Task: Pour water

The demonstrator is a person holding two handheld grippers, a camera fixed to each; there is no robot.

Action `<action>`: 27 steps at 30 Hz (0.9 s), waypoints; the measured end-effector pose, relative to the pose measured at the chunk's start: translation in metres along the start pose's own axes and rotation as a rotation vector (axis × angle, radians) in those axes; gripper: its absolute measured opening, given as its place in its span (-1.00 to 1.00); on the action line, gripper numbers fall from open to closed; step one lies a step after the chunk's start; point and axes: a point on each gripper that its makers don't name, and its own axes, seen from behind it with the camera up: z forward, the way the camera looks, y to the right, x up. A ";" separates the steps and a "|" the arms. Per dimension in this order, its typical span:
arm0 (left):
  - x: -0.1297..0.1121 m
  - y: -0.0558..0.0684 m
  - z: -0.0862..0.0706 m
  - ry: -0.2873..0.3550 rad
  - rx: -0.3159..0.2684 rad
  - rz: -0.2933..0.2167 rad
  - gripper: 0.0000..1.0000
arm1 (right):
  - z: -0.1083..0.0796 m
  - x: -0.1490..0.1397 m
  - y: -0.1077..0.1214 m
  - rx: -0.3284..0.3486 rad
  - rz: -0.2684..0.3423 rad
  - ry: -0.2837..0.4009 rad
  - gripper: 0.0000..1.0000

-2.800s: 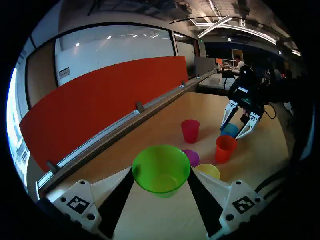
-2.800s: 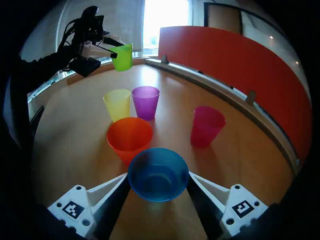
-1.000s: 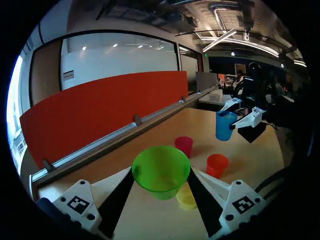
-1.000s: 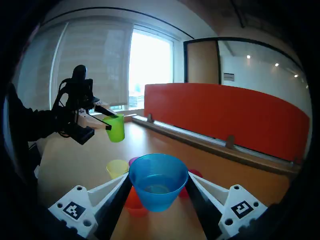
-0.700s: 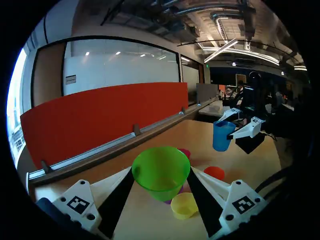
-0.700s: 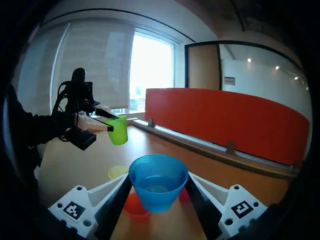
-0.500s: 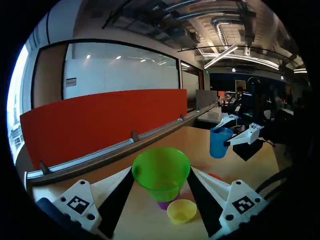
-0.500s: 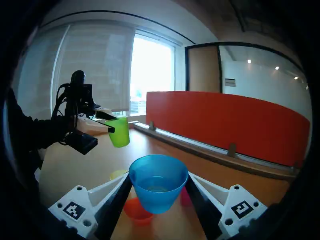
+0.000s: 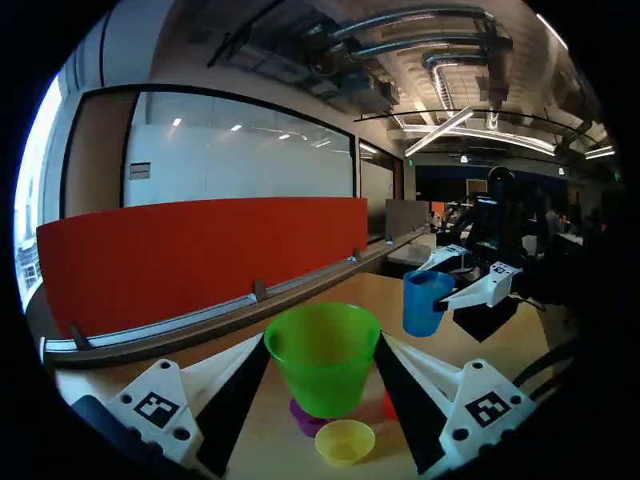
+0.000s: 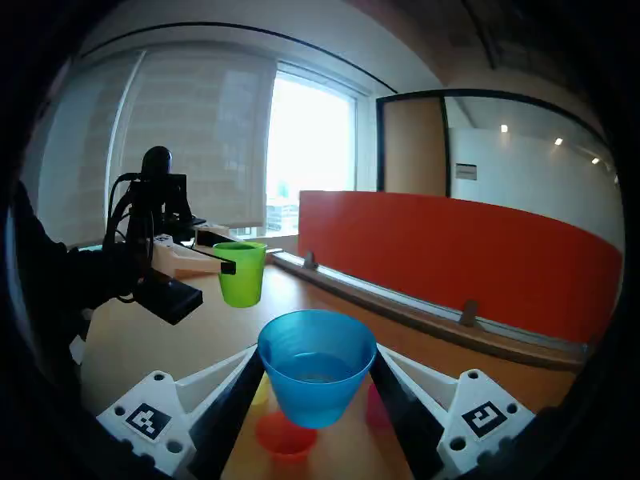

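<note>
Presently, the left tongs [image 9: 322, 346] are clamped on a green cup [image 9: 322, 376], one finger pressing on each side of its wall just below the rim. The cup is upright and held clear above the tabletop [image 9: 376, 292]. The right tongs [image 10: 317, 356] are clamped likewise on a blue cup [image 10: 317, 392], also upright and aloft, with a shallow pool of water [image 10: 314, 370] in its bottom. In the left gripper view the blue cup sits to the right of the green one and farther off; the two are near but not touching. Below the held cups, a yellow cup [image 9: 345, 442], a purple cup [image 9: 302, 416] and an orange cup [image 10: 286, 436] stand on the tabletop. A red partition [image 9: 184, 256] runs along its far edge.
</note>
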 end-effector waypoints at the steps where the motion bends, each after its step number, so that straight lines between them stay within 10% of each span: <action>1: 0.000 0.001 0.000 0.000 -0.002 0.001 0.77 | 0.000 0.001 -0.001 0.001 -0.001 0.000 0.82; 27: -0.006 0.008 0.000 -0.033 -0.023 0.015 0.76 | 0.010 0.015 -0.003 0.012 -0.052 0.001 0.82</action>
